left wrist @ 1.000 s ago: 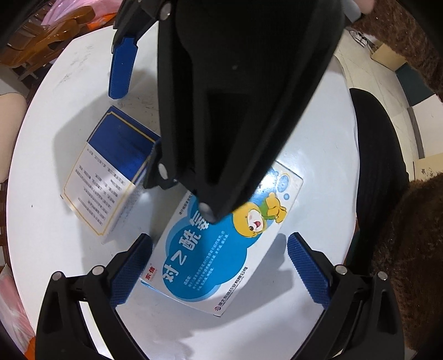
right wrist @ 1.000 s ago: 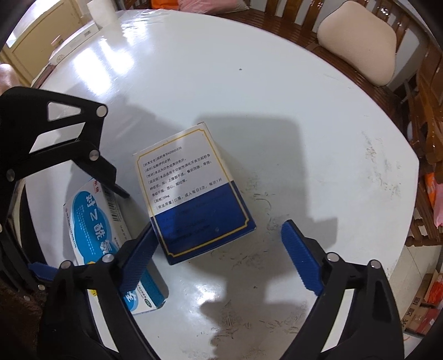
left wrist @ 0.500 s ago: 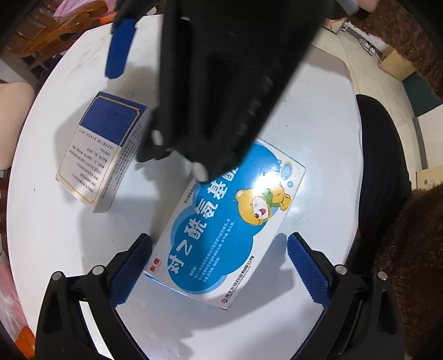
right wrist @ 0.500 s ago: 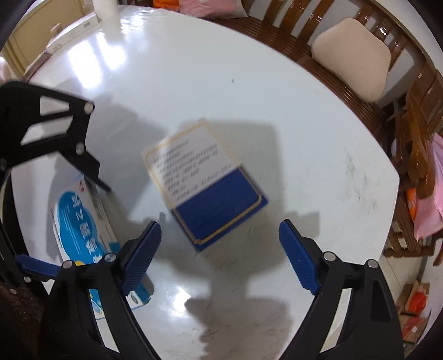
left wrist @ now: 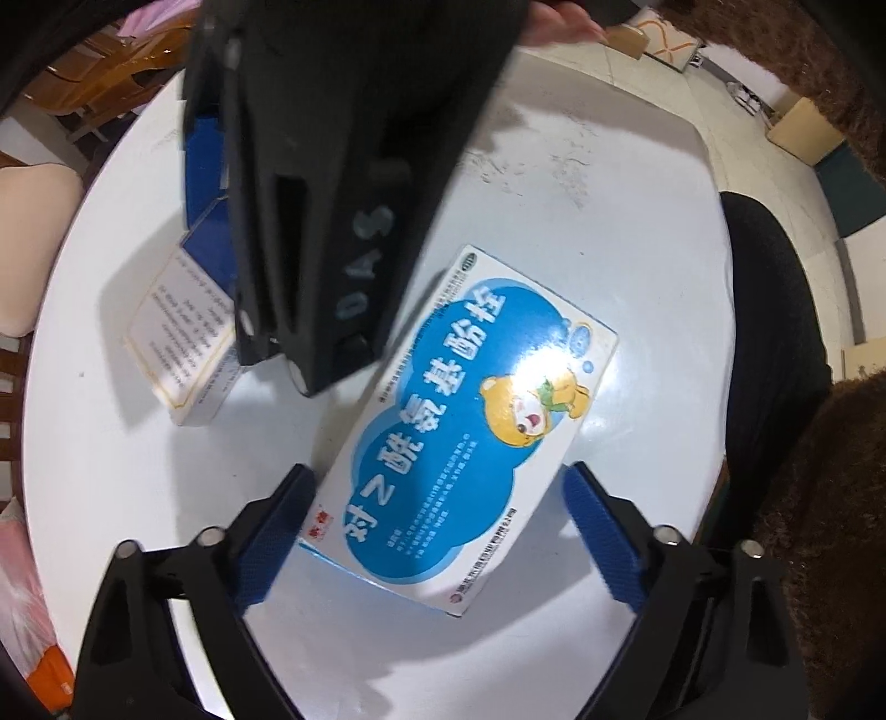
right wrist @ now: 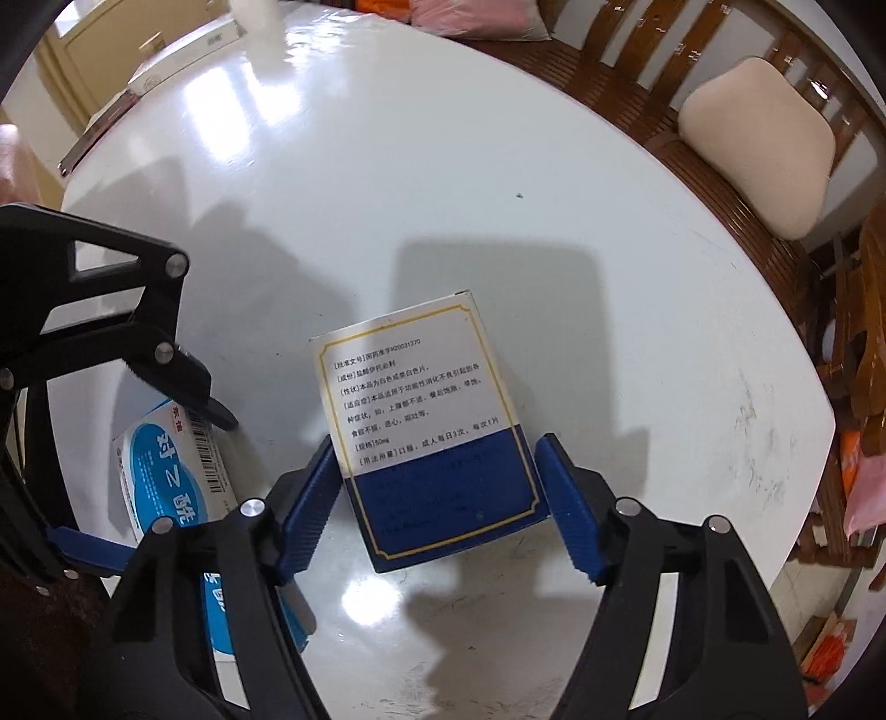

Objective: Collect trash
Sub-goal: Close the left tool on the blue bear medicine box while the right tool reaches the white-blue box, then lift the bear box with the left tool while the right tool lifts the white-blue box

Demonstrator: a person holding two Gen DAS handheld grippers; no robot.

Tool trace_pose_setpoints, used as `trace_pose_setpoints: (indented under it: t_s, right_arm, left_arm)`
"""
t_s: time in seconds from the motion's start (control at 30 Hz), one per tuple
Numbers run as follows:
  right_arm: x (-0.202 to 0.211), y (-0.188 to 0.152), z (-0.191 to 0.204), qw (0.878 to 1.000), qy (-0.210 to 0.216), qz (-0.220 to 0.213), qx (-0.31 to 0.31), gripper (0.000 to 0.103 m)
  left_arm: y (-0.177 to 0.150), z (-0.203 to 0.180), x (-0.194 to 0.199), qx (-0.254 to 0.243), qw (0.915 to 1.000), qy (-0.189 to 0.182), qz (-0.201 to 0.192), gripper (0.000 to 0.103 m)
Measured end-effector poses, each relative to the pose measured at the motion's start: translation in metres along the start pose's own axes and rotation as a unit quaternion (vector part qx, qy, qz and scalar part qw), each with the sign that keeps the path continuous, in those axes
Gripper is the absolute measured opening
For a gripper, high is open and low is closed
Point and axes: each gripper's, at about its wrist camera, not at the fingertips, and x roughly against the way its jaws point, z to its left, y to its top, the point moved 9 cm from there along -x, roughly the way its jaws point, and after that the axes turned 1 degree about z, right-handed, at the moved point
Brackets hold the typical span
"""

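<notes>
A blue-and-white medicine box with a cartoon bear [left wrist: 470, 432] lies flat on the round white table [left wrist: 609, 221]. My left gripper [left wrist: 437, 531] points straight down over its near end. Its jaws are closing with the box between them; a gap still shows at the right pad. A white and dark-blue medicine box [right wrist: 432, 437] lies beside it. My right gripper [right wrist: 440, 504] straddles its blue end, jaws closing, with the pads right at the box's sides. The right gripper's black body [left wrist: 343, 194] hides part of that box [left wrist: 183, 327] in the left wrist view.
Wooden chairs ring the table, one with a beige cushion [right wrist: 758, 144]. A flat white carton [right wrist: 177, 61] and a white cylinder [right wrist: 260, 22] sit at the far edge. A person's dark clothing [left wrist: 775, 343] borders the table. Cardboard boxes [left wrist: 803, 127] lie on the floor.
Both pairs of jaws have narrowed around their boxes. The right gripper has rolled, so the dark-blue box now lines up between its fingers. The bear box shows more fully in the left view.
</notes>
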Motion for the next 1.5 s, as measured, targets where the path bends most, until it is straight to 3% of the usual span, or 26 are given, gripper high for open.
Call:
trace_pose_setpoints:
  t_s: [0.17, 0.23, 0.43, 0.6, 0.7, 0.97, 1.1, 1.23, 1.3, 1.5]
  right_arm:
    - [0.009, -0.012, 0.000, 0.996, -0.042, -0.017, -0.075, 0.067]
    - [0.010, -0.018, -0.006, 0.991, -0.044, -0.011, -0.126, 0.066]
    - [0.024, -0.028, -0.004, 0.985, -0.078, -0.019, -0.150, 0.065]
    - [0.041, -0.040, -0.012, 0.978, -0.097, -0.024, -0.183, 0.064]
    - [0.044, -0.048, -0.013, 0.975, -0.105, -0.022, -0.195, 0.064]
    - [0.069, -0.051, -0.004, 0.970, -0.137, -0.053, -0.194, 0.064]
    - [0.078, -0.060, 0.007, 0.969, -0.130, -0.060, -0.202, 0.064]
    - [0.084, -0.065, 0.021, 0.969, -0.136, -0.067, -0.194, 0.064]
    - [0.088, -0.070, 0.034, 0.971, -0.134, -0.071, -0.186, 0.064]
    - [0.090, -0.083, 0.047, 0.970, -0.125, -0.071, -0.196, 0.064]
  left_arm:
    - [0.003, 0.008, 0.007, 0.041, 0.9991, 0.006, -0.010, 0.066]
    - [0.001, 0.008, 0.008, 0.061, 0.9980, 0.010, -0.013, 0.065]
    - [-0.006, 0.009, 0.011, 0.133, 0.9902, 0.022, -0.035, 0.065]
    - [-0.015, 0.010, 0.014, 0.204, 0.9769, 0.034, -0.055, 0.064]
    - [-0.024, 0.013, 0.014, 0.246, 0.9670, 0.041, -0.053, 0.064]
    - [-0.045, 0.027, 0.018, 0.303, 0.9503, 0.038, -0.062, 0.064]
    - [-0.055, 0.035, 0.024, 0.336, 0.9386, 0.042, -0.065, 0.063]
    - [-0.063, 0.035, 0.036, 0.341, 0.9341, 0.065, -0.082, 0.063]
    - [-0.065, 0.030, 0.038, 0.343, 0.9334, 0.058, -0.089, 0.062]
    - [-0.072, 0.034, 0.041, 0.378, 0.9203, 0.043, -0.092, 0.062]
